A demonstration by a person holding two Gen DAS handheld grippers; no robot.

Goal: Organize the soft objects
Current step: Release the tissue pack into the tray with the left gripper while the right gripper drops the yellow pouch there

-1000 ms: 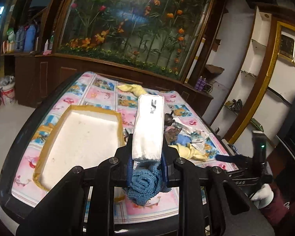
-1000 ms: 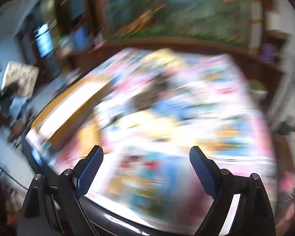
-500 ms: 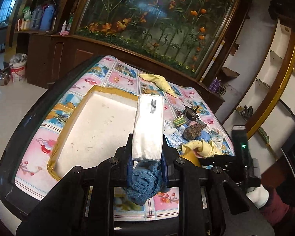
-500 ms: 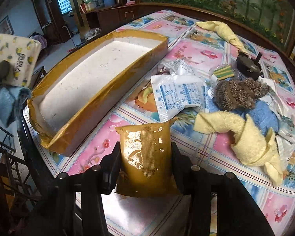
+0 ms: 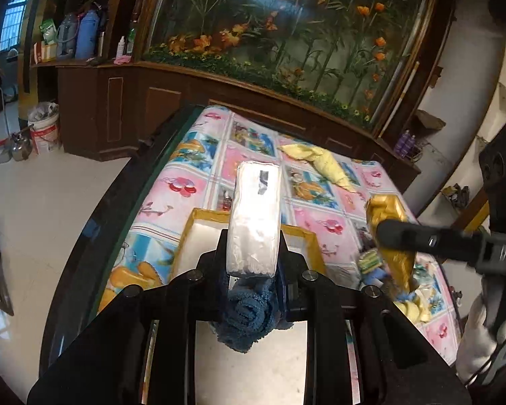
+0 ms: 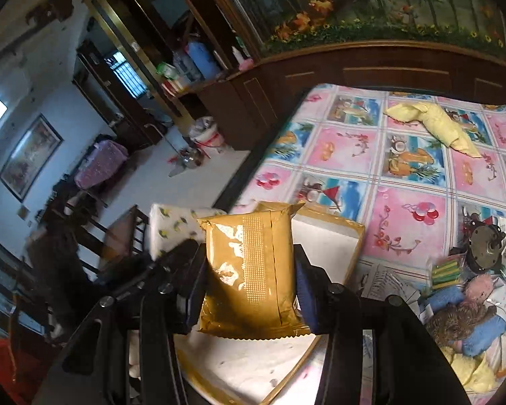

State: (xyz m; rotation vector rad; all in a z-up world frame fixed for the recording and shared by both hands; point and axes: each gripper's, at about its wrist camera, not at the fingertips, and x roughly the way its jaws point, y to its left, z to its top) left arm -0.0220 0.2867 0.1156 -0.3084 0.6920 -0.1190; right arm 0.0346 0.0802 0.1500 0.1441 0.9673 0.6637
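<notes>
My left gripper (image 5: 253, 263) is shut on a white tissue pack (image 5: 256, 219) and a blue cloth (image 5: 249, 317), held above the white tray with the yellow taped rim (image 5: 307, 236). My right gripper (image 6: 249, 290) is shut on a gold foil packet (image 6: 249, 270), also above that tray (image 6: 347, 233). The gold packet (image 5: 391, 236) and the right gripper's finger show at the right of the left wrist view. The tissue pack (image 6: 172, 233) shows at the left of the right wrist view.
A yellow cloth (image 6: 435, 125) lies at the far side of the patterned tablecloth (image 6: 404, 182). A pile with a blue cloth (image 6: 482, 334), a brown fuzzy item (image 6: 455, 320), paper packets and another yellow cloth (image 6: 472, 371) lies right of the tray. A wooden cabinet stands behind the table.
Both grippers have moved in over the tray. The right gripper rose with the gold packet and now sits close beside the left one.
</notes>
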